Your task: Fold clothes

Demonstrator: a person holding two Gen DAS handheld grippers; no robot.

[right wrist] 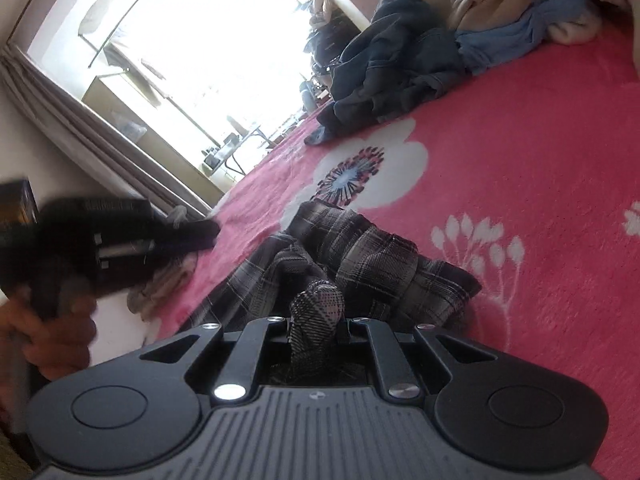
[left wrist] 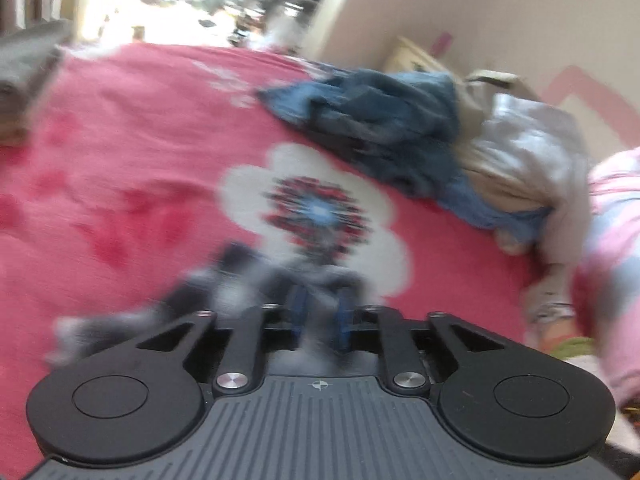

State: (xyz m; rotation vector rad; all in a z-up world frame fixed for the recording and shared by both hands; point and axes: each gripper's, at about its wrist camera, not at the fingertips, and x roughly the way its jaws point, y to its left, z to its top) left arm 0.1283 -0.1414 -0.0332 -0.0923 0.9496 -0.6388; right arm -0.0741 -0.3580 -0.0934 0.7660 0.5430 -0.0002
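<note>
Right tool (right wrist: pixel 316 320) over pink floral blanket (right wrist: pixel 520 140), sunlit window (right wrist: pixel 208 40)

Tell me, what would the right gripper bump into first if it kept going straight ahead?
Probably the plaid cloth bunched just ahead of the right gripper, which is already pinching a fold of it. Beyond that lies the pink blanket with its white flower.

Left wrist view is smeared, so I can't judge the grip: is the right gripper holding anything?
Observer: Yes, the right gripper is shut on a fold of the plaid garment.
Operator: Where's the rest of it?
Observer: Crumpled on the pink blanket, just beyond the jaws.
Operator: And the other side?
Observer: The left gripper points at the garment's left edge; it is too blurred to tell whether it touches.
</note>
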